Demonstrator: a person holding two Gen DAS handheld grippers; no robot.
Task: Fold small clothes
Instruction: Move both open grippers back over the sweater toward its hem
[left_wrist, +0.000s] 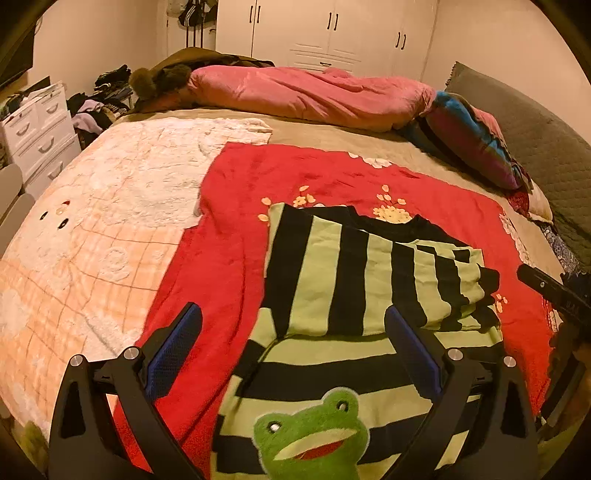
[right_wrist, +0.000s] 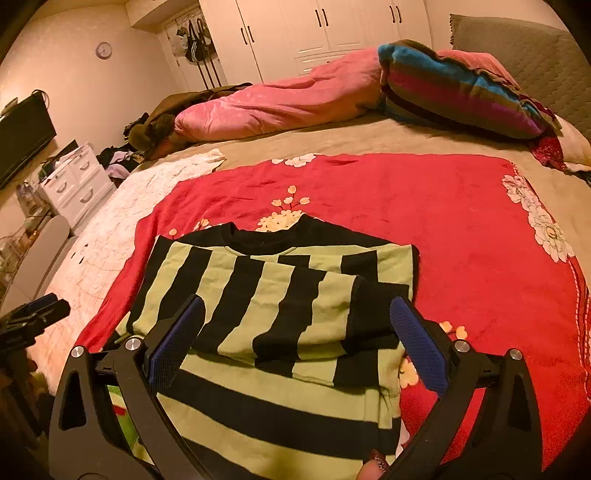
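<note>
- The striped sweater (right_wrist: 273, 306), green and black with a frog face (left_wrist: 314, 432) on its front, lies on the red floral blanket (right_wrist: 443, 221) with both sleeves already crossed over the chest.
- The left gripper (left_wrist: 293, 343) hangs released above the sweater's hem side, its blue pads (left_wrist: 173, 350) spread wide and holding nothing.
- The right gripper (right_wrist: 297, 339) is likewise spread open over the sweater's folded sleeve, empty.
- Judgement: the next fold likely brings hem to collar (right_wrist: 269, 240); pinch both hem corners through all layers, lift evenly, and lay them flush so the sleeves do not slip out.
</note>
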